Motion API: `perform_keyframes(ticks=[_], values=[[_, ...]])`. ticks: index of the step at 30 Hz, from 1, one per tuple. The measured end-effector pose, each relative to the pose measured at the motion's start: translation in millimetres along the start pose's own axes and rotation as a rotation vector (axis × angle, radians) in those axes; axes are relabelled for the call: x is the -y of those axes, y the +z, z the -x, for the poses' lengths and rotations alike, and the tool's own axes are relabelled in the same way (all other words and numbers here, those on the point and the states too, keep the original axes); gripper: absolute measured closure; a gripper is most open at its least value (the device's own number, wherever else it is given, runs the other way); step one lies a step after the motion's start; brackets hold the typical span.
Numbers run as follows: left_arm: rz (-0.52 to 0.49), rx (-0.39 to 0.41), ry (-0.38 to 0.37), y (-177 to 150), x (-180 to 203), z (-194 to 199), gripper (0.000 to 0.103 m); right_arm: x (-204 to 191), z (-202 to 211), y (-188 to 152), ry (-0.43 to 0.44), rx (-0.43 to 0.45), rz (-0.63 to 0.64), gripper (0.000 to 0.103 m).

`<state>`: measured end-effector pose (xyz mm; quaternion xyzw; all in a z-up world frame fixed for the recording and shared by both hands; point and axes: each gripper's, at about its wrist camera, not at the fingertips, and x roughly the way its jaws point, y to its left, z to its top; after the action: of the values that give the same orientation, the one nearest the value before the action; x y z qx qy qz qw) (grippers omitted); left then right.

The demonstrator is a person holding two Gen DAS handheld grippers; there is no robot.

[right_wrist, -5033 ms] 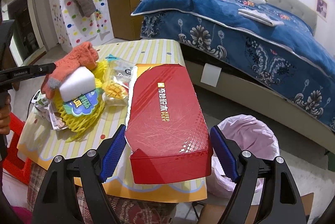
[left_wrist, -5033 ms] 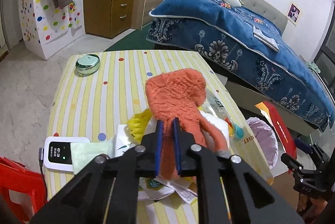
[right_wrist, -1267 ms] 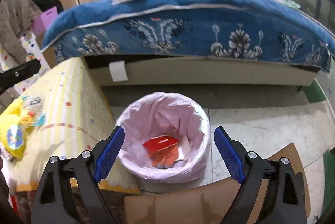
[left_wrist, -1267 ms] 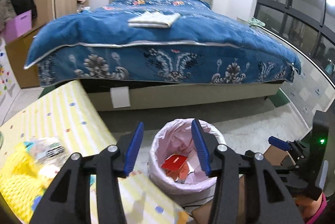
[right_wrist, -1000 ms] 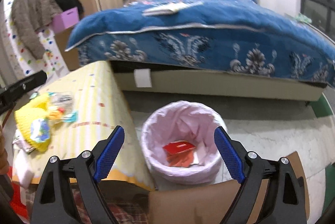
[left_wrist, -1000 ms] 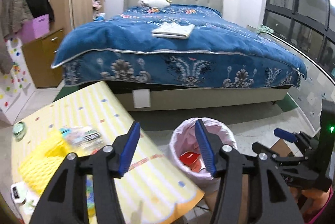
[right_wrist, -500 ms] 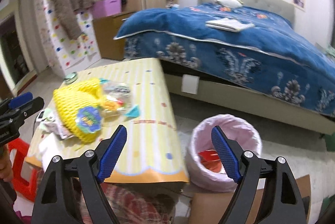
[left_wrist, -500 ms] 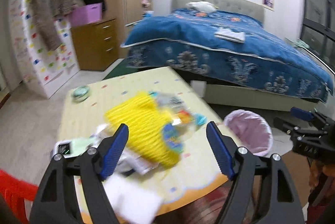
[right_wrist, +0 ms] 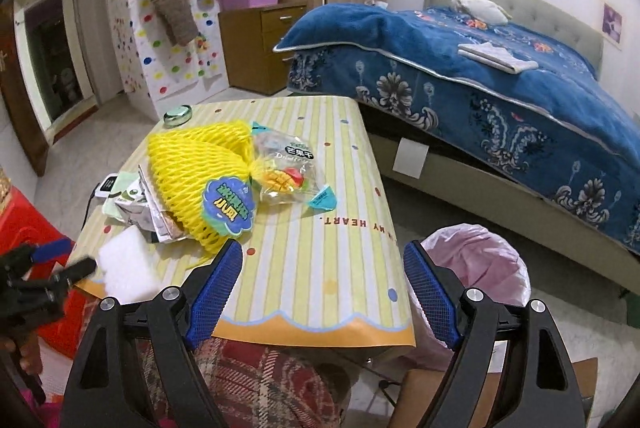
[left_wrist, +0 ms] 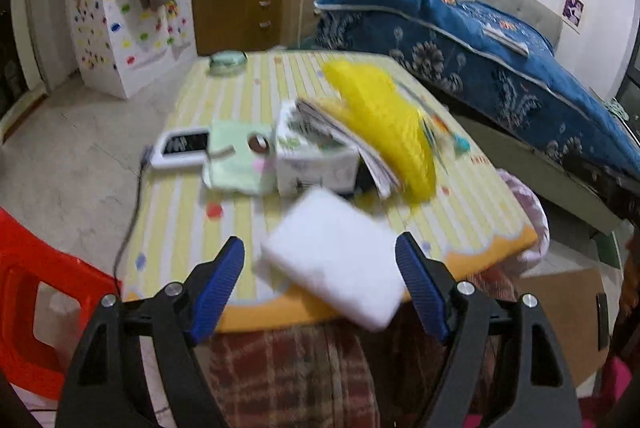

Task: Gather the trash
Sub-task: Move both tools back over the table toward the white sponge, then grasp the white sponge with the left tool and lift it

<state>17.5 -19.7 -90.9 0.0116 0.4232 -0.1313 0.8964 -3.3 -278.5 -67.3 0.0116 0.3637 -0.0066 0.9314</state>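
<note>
While both grippers gape empty, left gripper (left_wrist: 320, 282) frames a white foam block (left_wrist: 334, 264) overhanging the table (right_wrist: 312, 292) near edge; right gripper (right_wrist: 322, 288) hangs above table, yellow net (right_wrist: 192, 175) beyond, bin (right_wrist: 476, 264) alongside.

Yellow-striped table (right_wrist: 320, 268) — white foam block (left_wrist: 336, 264) at its near edge, yellow net (right_wrist: 196, 179), snack bag (right_wrist: 288, 171), green tin (right_wrist: 178, 116).
</note>
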Motion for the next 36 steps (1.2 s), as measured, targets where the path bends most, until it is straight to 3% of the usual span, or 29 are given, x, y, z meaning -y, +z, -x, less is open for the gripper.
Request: perform_keyframes(ticks=[8,15,19,24,31,36], values=[[-0.046,-0.070,-0.055,-15,16,-14,0.027,4,0,-3,-0.001,-0.007,-0.009,0.021],[-0.091,-0.135,-0.018,-22,26,-35,0.027,6,0,-4,0.000,-0.007,-0.012,0.021],[-0.120,-0.137,0.014,-24,31,-41,0.039,7,0,-4,0.002,-0.009,-0.012,0.021],[-0.129,-0.124,0.003,-25,29,-35,0.053,9,1,-6,0.002,-0.012,-0.014,0.021],[-0.127,-0.115,-0.034,-32,18,-5,0.054,9,-2,-9,0.007,-0.017,-0.012,0.021],[-0.116,-0.032,-0.018,-25,6,27,0.054,3,-6,-12,0.023,-0.026,-0.005,0.021]])
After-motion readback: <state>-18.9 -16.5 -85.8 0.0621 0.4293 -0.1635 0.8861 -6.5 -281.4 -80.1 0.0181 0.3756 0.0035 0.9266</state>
